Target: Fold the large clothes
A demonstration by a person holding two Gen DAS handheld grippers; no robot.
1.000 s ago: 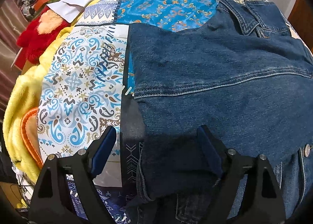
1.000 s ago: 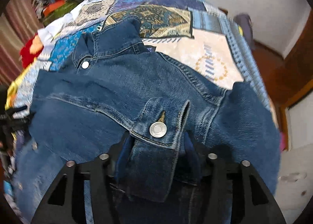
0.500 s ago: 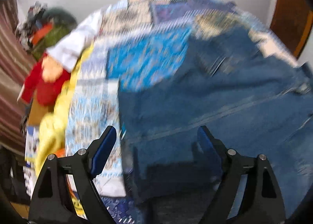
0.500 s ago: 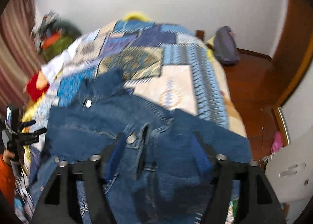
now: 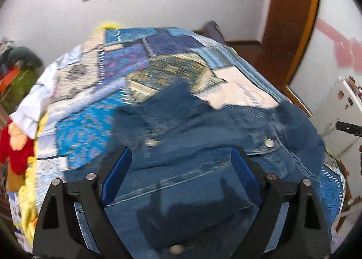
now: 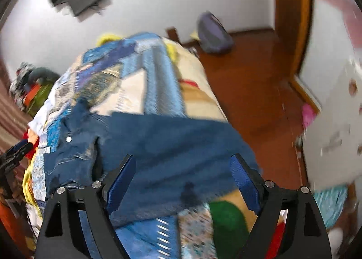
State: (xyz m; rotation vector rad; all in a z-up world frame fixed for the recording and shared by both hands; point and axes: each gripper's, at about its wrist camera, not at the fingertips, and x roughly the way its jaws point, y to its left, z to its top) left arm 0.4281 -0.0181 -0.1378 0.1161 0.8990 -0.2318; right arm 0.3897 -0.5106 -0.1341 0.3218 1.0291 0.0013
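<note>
A blue denim jacket (image 5: 203,145) lies folded on the patchwork bedspread (image 5: 95,114), collar toward the far end, metal buttons showing. My left gripper (image 5: 181,168) is open and empty, raised above the jacket's near part. My right gripper (image 6: 183,173) is open and empty above the jacket's right side (image 6: 172,143), where a sleeve lies folded across. Both views are motion-blurred. The tip of the right gripper (image 5: 348,128) shows at the right edge of the left wrist view.
Red and yellow plush items (image 5: 15,150) and a white cloth (image 5: 34,105) lie along the bed's left edge. A wooden floor (image 6: 248,87) with a purple bag (image 6: 212,34) lies right of the bed. A white cabinet (image 6: 334,136) stands at right.
My right gripper let go of the jacket's buttoned cuff and opened. Both grippers lifted up and back from the jacket, so more of the room shows.
</note>
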